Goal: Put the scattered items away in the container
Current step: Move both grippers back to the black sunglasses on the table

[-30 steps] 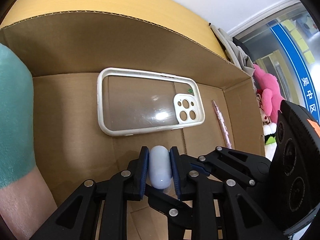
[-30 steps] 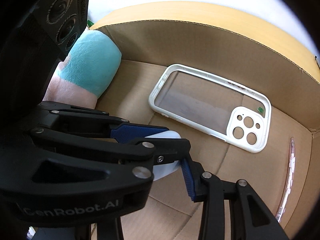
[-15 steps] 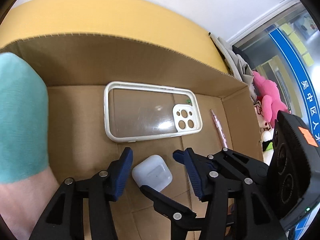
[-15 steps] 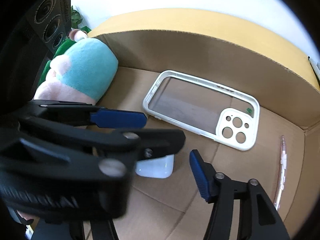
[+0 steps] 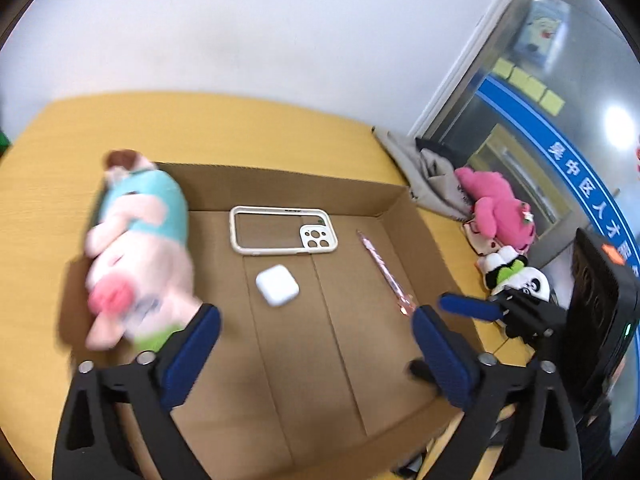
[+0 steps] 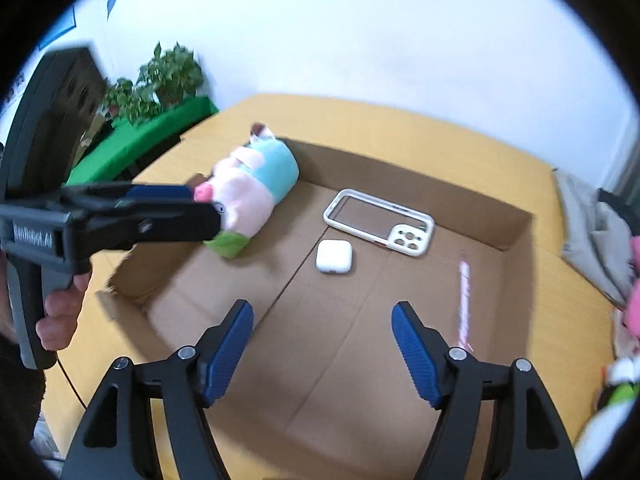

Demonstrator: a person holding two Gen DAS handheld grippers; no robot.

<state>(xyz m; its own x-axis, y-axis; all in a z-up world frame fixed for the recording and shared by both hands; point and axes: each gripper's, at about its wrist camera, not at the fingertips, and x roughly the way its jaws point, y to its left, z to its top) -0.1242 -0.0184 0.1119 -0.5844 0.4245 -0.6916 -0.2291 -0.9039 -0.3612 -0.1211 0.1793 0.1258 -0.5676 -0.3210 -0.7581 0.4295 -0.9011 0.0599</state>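
An open cardboard box [image 5: 288, 188] [image 6: 400, 176] lies on the yellow table. On its floor rest a white earbud case [image 5: 277, 290] [image 6: 334, 255], a white-rimmed clear phone case [image 5: 318, 238] [image 6: 410, 240] and a pink pen [image 5: 382, 268] [image 6: 464, 292]. A pink and teal plush pig [image 5: 140, 248] [image 6: 256, 184] lies along the left wall. My left gripper [image 5: 316, 344] hovers above the near part of the box, jaws opening wide, nothing between them. My right gripper [image 6: 322, 346] hangs beside it, jaws also opening and empty.
Off the table's right end lie a pink plush [image 5: 496, 204], a panda toy [image 5: 516, 276] and a grey bag [image 5: 428, 176]. A potted plant [image 6: 160, 80] and a green surface [image 6: 132, 148] stand at the far left. A hand [image 6: 60, 312] grips the left tool's handle.
The left gripper let go of the white earbud case, which now lies on the box floor. Both grippers opened wider and pulled up and back out of the box.
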